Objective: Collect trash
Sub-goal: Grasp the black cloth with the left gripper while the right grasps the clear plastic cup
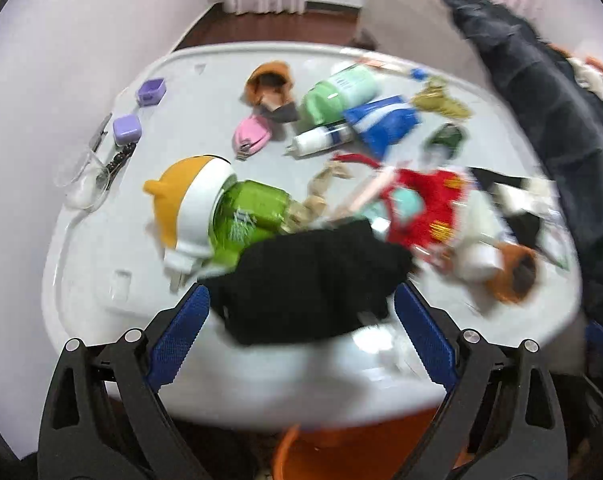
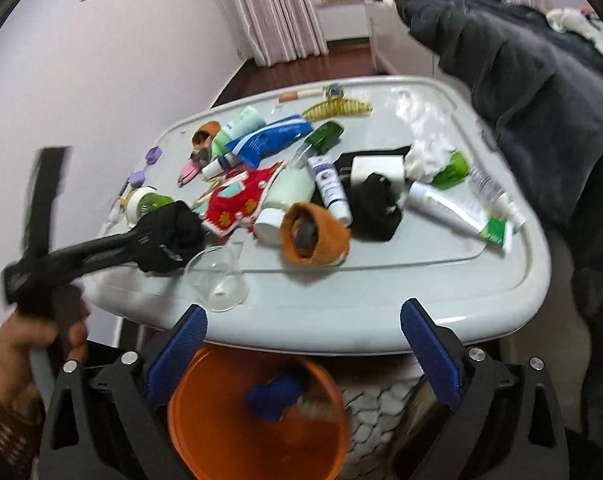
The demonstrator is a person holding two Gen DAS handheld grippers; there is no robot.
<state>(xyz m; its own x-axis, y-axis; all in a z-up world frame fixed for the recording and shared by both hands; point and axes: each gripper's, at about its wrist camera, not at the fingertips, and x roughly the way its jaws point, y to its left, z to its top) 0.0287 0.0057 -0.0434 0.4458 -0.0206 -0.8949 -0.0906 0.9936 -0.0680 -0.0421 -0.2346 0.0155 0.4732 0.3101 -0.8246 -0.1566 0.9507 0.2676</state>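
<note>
A crumpled black cloth (image 1: pixel 313 284) sits between the blue pads of the left tool (image 1: pixel 301 312), at the near edge of the cluttered white table (image 1: pixel 101 272); in the right wrist view the same black bundle (image 2: pixel 173 236) is at the tip of the left tool (image 2: pixel 157 244), which looks clamped on it, though motion blur softens the contact. The person's left hand (image 2: pixel 33 344) grips that tool's handle. The right tool (image 2: pixel 303 332) is spread wide with nothing between its pads, held over an orange bucket (image 2: pixel 205 432) that stands below the table's near edge and holds a blue item (image 2: pixel 275 394). Just beyond the right tool's tips lie a clear plastic cup (image 2: pixel 219 276) on its side and an orange rolled sock (image 2: pixel 313 236). Farther out are a red embroidered piece (image 2: pixel 237 200), tubes, bottles and a gold hair claw (image 2: pixel 335 108).
</note>
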